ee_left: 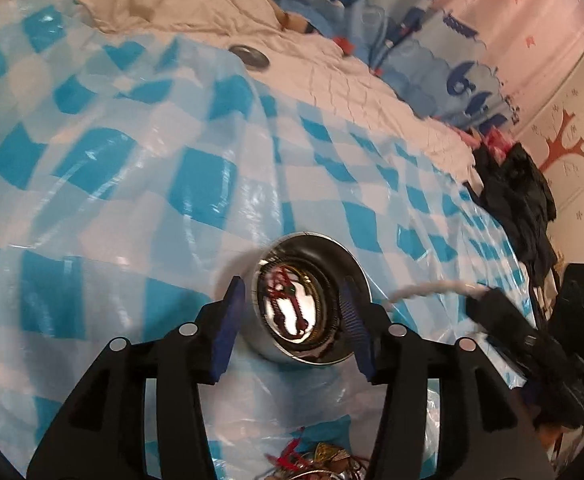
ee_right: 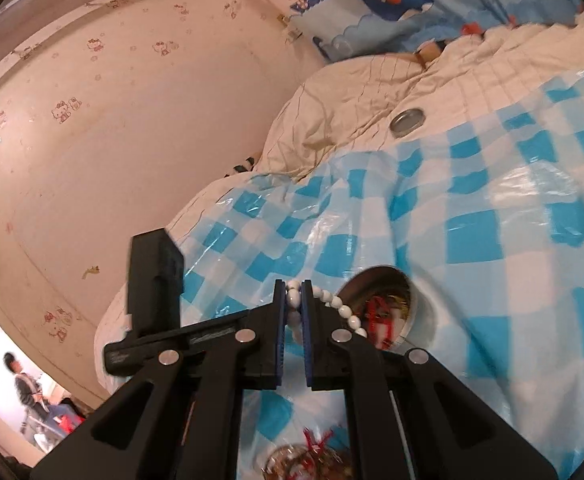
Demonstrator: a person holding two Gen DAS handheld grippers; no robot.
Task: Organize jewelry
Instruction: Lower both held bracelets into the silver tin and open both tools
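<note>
In my left wrist view the left tongs (ee_left: pixel 292 312) stand spread, their blue pads on either side of the steel bowl (ee_left: pixel 312 300) at lower centre without pressing on it; one pad sits outside the wall on the left, the other over the rim on the right. Inside the bowl lies a red cord piece (ee_left: pixel 288 300) with some gold chain around it. The bowl rests on a blue-and-white checked sheet (ee_left: pixel 152 160) spread over a bed. At the right edge of that frame I see the right tongs' black body, with a blurred white strand running from it toward the bowl. In my right wrist view the right tongs (ee_right: pixel 294 312) are pinching a white bead string (ee_right: pixel 344 312) at centre; its beads trail down to the right, in front of the bowl's rim. A heap of tangled jewelry (ee_right: pixel 308 460) lies at the bottom edge. A round lid (ee_right: pixel 407 120) sits on the cream quilt at upper right.
</note>
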